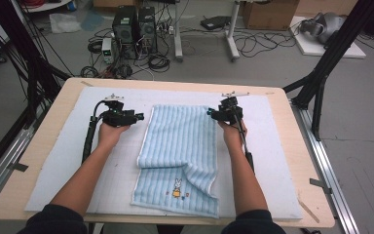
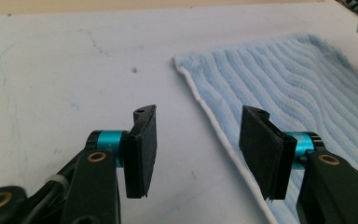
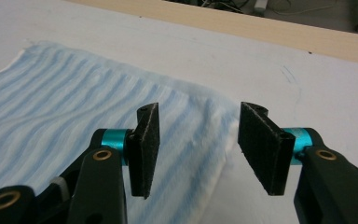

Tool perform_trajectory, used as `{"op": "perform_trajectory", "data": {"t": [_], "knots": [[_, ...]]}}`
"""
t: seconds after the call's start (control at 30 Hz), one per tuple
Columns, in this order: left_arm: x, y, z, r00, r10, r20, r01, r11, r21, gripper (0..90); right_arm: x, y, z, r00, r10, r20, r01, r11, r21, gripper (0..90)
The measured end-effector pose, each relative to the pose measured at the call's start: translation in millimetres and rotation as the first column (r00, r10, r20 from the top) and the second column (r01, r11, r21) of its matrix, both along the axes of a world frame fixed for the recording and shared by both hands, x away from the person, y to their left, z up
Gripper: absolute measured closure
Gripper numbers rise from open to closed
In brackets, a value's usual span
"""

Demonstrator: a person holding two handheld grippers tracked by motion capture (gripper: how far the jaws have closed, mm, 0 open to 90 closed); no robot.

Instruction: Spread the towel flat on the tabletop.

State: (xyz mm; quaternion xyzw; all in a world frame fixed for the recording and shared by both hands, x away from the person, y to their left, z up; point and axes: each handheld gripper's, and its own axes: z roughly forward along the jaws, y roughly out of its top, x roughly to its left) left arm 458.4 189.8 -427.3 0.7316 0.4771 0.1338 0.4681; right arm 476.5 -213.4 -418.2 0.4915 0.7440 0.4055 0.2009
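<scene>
Towel, 1 pc, light-blue striped, lies mid-mat w/ near part folded over; small rabbit motif on the fold, no readable text. L to R: left gripper just off towel's left edge, jaws apart, nothing btwn. Right gripper at towel's right edge, jaws apart, straddling the edge, not pinching. 1 white mat, 1 table.

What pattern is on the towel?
Light blue ribbed stripes on the towel, with a small rabbit motif; high view shows it best.
</scene>
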Motion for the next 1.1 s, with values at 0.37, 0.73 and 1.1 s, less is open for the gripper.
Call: {"op": "perform_trajectory", "data": {"t": [0.37, 0.73, 1.1], "knots": [[27.6, -43.8, -19.4, 0.9978, -0.049, -0.045, 0.056, 0.9857, 0.159, 46.7, -52.3, -35.9, -1.1, 0.9991, 0.042, 0.011, -0.042, 0.9988, 0.025, 46.6], [39.8, -55.0, -16.1, 0.9986, -0.027, 0.046, 0.010, 0.9379, 0.347, 86.3, -56.7, -36.4, -14.5, 0.9991, 0.034, -0.024, -0.033, 0.9986, 0.041, 46.6], [44.3, -28.2, -14.2, 0.9995, 0.029, -0.013, -0.026, 0.9860, 0.165, 52.2, -57.3, -22.1, -15.1, 0.9982, 0.060, -0.007, -0.059, 0.9958, 0.069, 49.8]]}}
